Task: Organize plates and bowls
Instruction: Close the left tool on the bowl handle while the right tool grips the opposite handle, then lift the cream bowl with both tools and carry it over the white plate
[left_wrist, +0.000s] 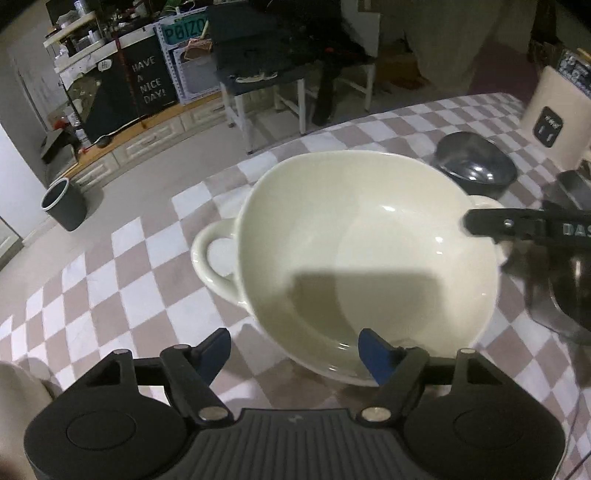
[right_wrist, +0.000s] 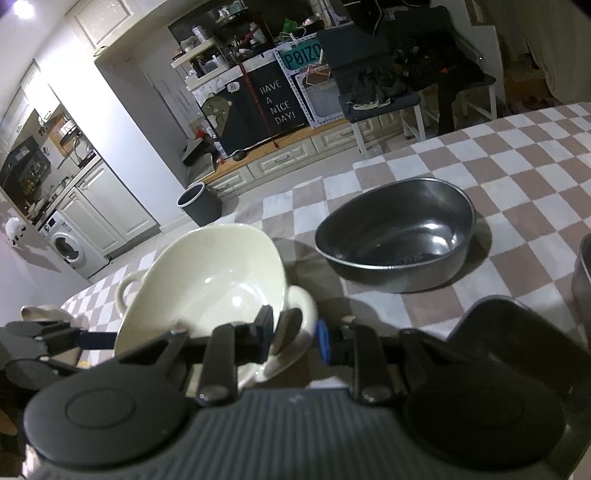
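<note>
Your left gripper (left_wrist: 295, 354) is spread, its 2 blue pads either side of the near rim of the cream bowl (left_wrist: 369, 236), 1 pad inside, 1 outside, neither pressing. No earlier frame, so only that.

Your right gripper (right_wrist: 295, 338) is clamped on the cream bowl's right handle (right_wrist: 299, 314), jaws narrow around it. The bowl sits tilted on the checked tablecloth (left_wrist: 140, 295), its other handle (left_wrist: 214, 251) free on the left side.

Beyond the cream bowl, to its right, a dark metal bowl (right_wrist: 399, 236) stands upright on the cloth, apart from it. Right of that, a cream canister (left_wrist: 554, 114).

Far beyond the cream bowl, on the floor, a dark bin (left_wrist: 62, 203) and a sign reading HAVE A NICE DAY (left_wrist: 149, 83).
</note>
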